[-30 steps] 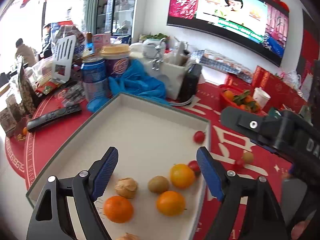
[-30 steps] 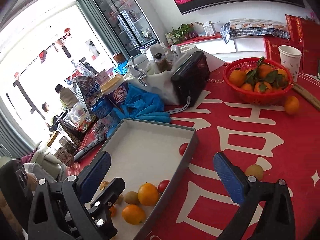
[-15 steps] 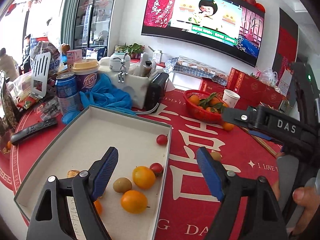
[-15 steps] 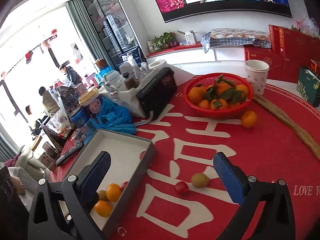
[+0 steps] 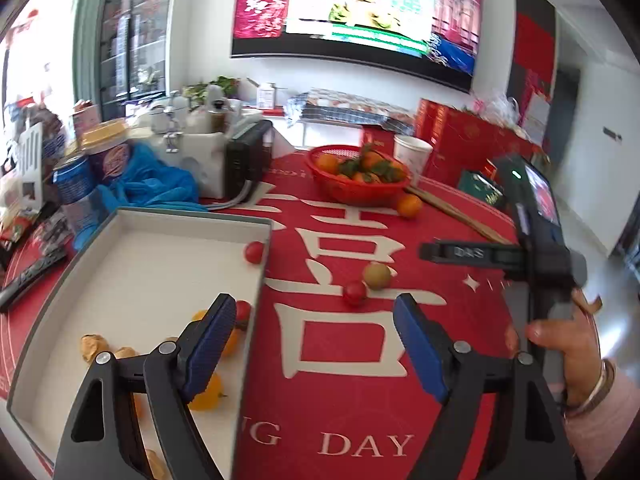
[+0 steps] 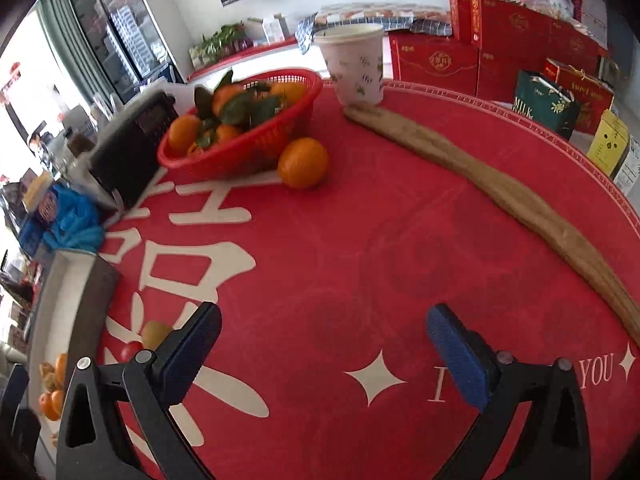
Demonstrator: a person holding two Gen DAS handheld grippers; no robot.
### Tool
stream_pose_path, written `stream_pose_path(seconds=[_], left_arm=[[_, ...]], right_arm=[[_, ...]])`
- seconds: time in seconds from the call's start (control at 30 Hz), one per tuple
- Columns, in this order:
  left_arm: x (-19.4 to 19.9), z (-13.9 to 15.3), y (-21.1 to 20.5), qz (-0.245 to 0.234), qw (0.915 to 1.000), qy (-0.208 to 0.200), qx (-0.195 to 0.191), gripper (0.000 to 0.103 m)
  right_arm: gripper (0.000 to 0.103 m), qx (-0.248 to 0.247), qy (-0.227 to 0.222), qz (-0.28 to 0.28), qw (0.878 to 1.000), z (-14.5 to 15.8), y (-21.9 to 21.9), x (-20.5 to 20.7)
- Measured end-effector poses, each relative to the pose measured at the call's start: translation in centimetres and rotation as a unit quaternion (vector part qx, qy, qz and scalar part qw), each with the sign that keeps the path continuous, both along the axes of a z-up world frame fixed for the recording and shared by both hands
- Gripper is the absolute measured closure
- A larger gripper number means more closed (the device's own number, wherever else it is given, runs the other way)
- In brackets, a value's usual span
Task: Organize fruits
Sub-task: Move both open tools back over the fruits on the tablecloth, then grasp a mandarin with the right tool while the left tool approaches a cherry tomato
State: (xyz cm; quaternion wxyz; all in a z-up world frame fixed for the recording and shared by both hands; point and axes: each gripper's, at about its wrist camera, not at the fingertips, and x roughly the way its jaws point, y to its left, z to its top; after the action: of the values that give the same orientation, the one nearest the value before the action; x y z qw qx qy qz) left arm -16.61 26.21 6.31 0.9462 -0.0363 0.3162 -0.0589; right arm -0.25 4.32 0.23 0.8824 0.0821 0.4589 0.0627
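Both grippers, left [image 5: 316, 344] and right [image 6: 324, 344], hold their jaws wide and empty over the red-clothed worktop [image 6: 360, 240]; a television [image 5: 360, 12] hangs behind.

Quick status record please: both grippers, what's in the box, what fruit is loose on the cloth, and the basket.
left gripper: open, nothing between the pads
right gripper: open, nothing between the pads, over bare tablecloth
box: holds oranges, cherry tomatoes and some brown fruit, partly hidden by the left gripper
loose on cloth: cherry tomato touching a kiwi; one orange beside the basket
basket: red, holds leafy oranges
other: paper cup behind the basket
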Motion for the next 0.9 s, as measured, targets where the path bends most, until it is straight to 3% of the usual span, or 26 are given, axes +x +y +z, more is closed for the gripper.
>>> stream_pose_path(seconds=[0.23, 0.57, 0.6, 0.67, 0.73, 0.8, 0.9], left_arm=[[-0.1, -1.1, -1.9, -0.034, 0.9991, 0.021, 0.014, 0.019], [0.0, -1.6, -2.3, -0.049, 0.9981, 0.035, 0.016, 0.019], [-0.1, -1.6, -2.3, -0.05, 0.998, 0.035, 0.016, 0.019], [-0.1, -1.6, -2.4, -0.052, 0.9979, 0.035, 0.015, 0.019], [-0.2, -1.7, -2.6, -0.054, 0.9978, 0.036, 0.017, 0.019], [-0.1, -1.8, -2.7, -0.056, 0.9975, 0.039, 0.017, 0.019], [-0.1, -2.1, -2.8, -0.061, 0.997, 0.046, 0.015, 0.019]], right_arm=[[0.0, -0.101, -0.008, 0.028, 0.994, -0.3, 3.3, 2.1], [0.0, -0.098, -0.007, 0.014, 0.995, 0.2, 3.4, 8.1], [0.003, -0.097, -0.009, 0.015, 0.995, 0.3, 3.5, 8.4], [0.022, -0.102, -0.023, 0.016, 0.994, 0.5, 4.1, 8.6], [0.048, -0.102, -0.033, 0.021, 0.994, 0.7, 4.6, 8.7], [0.064, -0.099, -0.04, 0.029, 0.994, 0.9, 5.1, 8.5], [0.064, -0.092, -0.041, 0.036, 0.994, 0.8, 5.1, 7.9]])
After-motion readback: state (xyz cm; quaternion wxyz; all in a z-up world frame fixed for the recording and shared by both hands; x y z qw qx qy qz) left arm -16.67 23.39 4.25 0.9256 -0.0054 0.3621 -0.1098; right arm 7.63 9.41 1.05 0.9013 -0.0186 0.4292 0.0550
